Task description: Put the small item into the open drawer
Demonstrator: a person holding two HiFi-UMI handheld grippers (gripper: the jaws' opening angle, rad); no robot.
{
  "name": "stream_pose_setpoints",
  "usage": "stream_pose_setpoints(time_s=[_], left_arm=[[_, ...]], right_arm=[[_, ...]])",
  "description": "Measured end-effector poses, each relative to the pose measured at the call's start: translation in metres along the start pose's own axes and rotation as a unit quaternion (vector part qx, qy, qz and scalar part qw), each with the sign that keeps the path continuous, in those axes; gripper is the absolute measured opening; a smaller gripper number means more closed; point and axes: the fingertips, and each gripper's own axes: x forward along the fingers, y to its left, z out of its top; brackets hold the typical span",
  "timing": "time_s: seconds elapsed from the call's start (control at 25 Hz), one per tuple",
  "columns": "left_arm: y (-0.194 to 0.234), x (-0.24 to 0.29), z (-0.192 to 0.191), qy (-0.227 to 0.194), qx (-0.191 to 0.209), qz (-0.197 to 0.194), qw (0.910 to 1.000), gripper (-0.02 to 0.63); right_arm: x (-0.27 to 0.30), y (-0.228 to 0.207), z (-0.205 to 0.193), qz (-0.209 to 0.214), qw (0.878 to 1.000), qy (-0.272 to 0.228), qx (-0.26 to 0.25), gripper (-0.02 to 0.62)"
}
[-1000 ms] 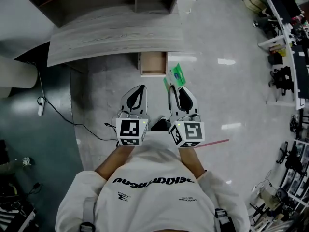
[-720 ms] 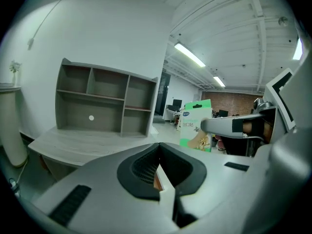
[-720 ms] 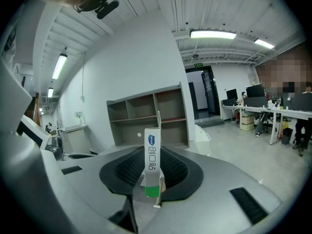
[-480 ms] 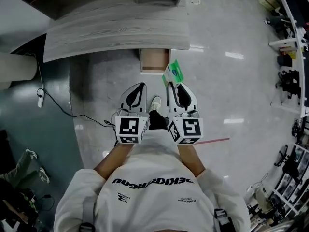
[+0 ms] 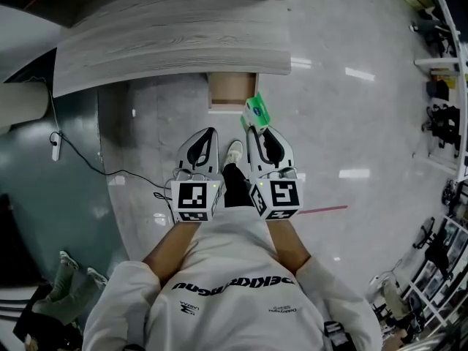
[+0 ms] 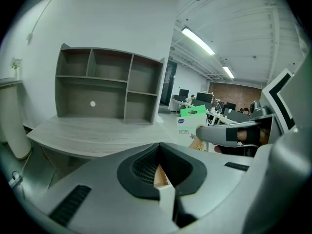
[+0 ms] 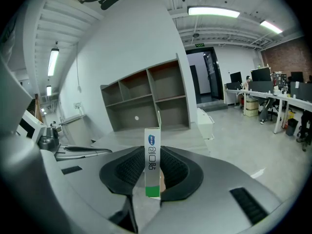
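Grips small box (image 7: 152, 161) edge-on between right gripper (image 5: 254, 128) jaws, lower end hidden. Shows left gripper (image 5: 212, 131) jaws together, empty. Ahead of jaws, open drawer (image 5: 232, 88), rear hidden under counter (image 5: 168, 42).

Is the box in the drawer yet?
No: in the head view the box sits clamped in the right gripper, outside the drawer.
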Motion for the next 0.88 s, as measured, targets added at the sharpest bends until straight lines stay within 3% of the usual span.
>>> stream_pose_setpoints(time_s=[0.88], left_arm=[[0.038,0.059,-0.075,0.039,-0.042,0.032,0.9978,0.015]], right_arm=[[0.087,-0.033,-0.092,0.006,0.997,0.077,0.008,0.123]])
